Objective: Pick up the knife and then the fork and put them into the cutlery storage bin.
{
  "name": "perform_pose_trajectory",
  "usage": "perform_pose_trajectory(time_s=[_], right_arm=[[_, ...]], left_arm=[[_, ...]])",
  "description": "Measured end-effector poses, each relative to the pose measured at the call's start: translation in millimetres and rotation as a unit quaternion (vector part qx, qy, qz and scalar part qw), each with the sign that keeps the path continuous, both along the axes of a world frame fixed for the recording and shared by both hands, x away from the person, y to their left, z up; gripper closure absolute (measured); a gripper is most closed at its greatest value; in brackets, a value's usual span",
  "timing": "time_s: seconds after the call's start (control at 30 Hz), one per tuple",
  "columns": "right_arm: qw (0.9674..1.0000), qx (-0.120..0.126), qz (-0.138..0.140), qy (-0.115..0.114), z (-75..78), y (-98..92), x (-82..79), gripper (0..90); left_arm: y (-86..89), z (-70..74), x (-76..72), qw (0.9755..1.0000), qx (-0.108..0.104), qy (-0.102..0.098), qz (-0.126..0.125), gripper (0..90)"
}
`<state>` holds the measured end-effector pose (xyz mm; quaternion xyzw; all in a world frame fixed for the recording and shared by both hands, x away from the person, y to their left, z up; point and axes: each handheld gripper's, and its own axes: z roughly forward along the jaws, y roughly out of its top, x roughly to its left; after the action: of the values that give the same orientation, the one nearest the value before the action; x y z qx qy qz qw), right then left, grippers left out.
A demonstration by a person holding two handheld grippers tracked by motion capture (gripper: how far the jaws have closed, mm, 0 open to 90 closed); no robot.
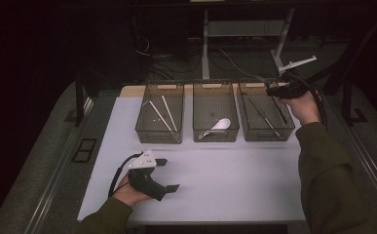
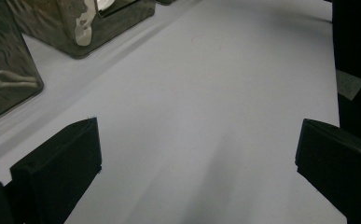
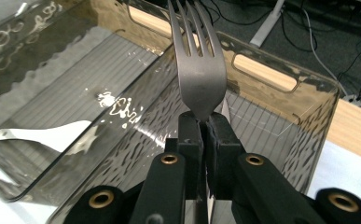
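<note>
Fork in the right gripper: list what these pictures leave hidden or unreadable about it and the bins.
- Fork handle: in the right gripper view, hidden between the shut pads of the right gripper.
- Fork in the high view: too small and dark to make out.
- Right bin: thin dark utensils inside, too small to identify in the high view.
- Left bin: cut off by the left gripper view's edge.

- Left hand-held gripper [image 1: 169, 174] sits low over the near part of the worktop [image 1: 225, 180], lying roughly level and pointing to the right, jaws spread wide with nothing between them.
- Left hand [image 1: 130, 191] wraps the grip from below, forearm coming in from the bottom edge.
- Right hand-held gripper [image 1: 273, 90] is held up at the far right, jaws pinched tight.
- Right hand [image 1: 305, 107] grips it, with the sleeved arm stretched forward.
</note>
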<state>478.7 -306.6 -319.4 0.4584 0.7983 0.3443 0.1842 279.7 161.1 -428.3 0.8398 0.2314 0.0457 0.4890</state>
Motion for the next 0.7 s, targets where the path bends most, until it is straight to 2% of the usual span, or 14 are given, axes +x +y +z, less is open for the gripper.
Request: perform_pose_trajectory(time_s=[0.33,0.7], right_arm=[[0.9995,-0.014,-0.014,0.024,-26.7,1.1,12.4,85.0],[0.9975,-0.022,-0.027,0.062,-52.9,-4.6,15.2,84.9]], left_arm=[[0.2,-0.3,0.1,1.0000,0.000,0.001,-0.001,0.0],[-0.1,-0.7,0.1,1.0000,0.000,0.002,-0.003,0.0]])
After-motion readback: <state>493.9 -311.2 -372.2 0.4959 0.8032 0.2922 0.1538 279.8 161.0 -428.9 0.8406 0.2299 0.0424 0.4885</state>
